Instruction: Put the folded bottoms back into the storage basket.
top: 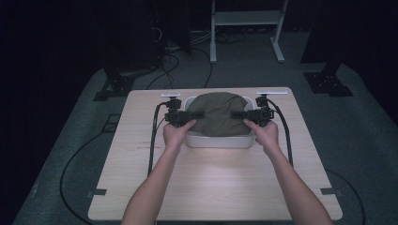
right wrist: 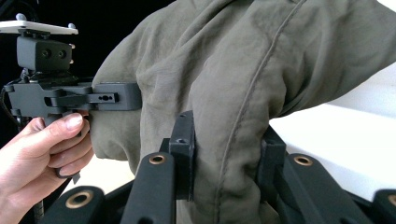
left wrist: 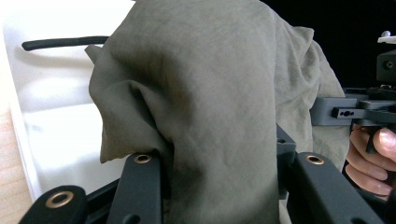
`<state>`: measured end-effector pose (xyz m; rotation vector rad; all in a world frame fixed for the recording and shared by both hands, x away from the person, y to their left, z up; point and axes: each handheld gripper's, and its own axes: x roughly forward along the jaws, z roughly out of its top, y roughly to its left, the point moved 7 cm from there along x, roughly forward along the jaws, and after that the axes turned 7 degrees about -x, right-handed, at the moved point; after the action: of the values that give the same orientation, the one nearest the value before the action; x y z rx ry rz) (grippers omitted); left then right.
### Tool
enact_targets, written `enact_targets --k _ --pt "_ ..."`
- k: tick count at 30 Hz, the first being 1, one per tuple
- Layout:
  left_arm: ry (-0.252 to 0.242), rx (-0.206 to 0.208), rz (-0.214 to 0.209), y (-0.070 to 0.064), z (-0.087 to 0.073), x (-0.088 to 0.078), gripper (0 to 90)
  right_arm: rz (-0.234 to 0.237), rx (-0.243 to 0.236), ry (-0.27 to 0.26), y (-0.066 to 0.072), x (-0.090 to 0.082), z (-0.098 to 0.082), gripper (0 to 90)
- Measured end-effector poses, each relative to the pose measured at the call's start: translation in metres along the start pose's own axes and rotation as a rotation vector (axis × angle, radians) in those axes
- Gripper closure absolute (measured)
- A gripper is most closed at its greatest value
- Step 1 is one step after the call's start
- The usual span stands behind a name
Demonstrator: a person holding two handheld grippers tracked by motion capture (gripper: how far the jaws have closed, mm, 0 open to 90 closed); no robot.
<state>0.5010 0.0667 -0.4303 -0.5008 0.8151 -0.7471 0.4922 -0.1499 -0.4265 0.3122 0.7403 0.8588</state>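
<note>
An olive-green cloth [top: 218,112] is bunched in a mound over a white tub [top: 218,141] at the far middle of the wooden table [top: 211,187]. My left gripper [top: 192,115] comes in from the cloth's left side and is shut on a thick fold of it [left wrist: 210,93]. Its jaws [left wrist: 219,158] pinch the fabric between them. My right gripper [top: 240,115] comes in from the opposite side and is shut on another fold with a seam [right wrist: 243,70], squeezed between its jaws [right wrist: 229,144]. Each gripper view also catches the other gripper farther off, the right one [left wrist: 329,112] and the left one [right wrist: 116,97].
The tub's white wall [left wrist: 56,107] [right wrist: 336,135] lies under and beside the cloth. Black cables [top: 152,140] trail from both grippers along the table. Behind the table stand a metal frame [top: 246,28] and dark stand bases [top: 112,86] on the grey floor.
</note>
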Motion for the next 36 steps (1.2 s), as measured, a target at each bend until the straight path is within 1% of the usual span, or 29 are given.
enact_targets --k 7,19,26,31,36 --pt "0.018 -0.009 0.016 0.006 -0.002 0.006 58.2 -0.01 0.008 0.012 -0.004 0.003 -0.002 66.5" --pt "0.019 -0.03 0.032 0.013 -0.003 0.019 56.6 -0.042 0.023 0.033 -0.016 0.007 -0.005 66.5" --pt "0.032 -0.013 0.059 0.015 -0.005 0.024 55.9 -0.063 0.026 0.049 -0.021 0.009 -0.006 66.5" --pt "0.035 -0.013 0.07 0.017 -0.005 0.024 54.8 -0.073 0.024 0.064 -0.025 0.01 -0.008 66.5" --pt "0.058 0.003 0.092 0.018 -0.008 0.027 54.4 -0.087 0.024 0.071 -0.028 0.012 -0.009 66.5"
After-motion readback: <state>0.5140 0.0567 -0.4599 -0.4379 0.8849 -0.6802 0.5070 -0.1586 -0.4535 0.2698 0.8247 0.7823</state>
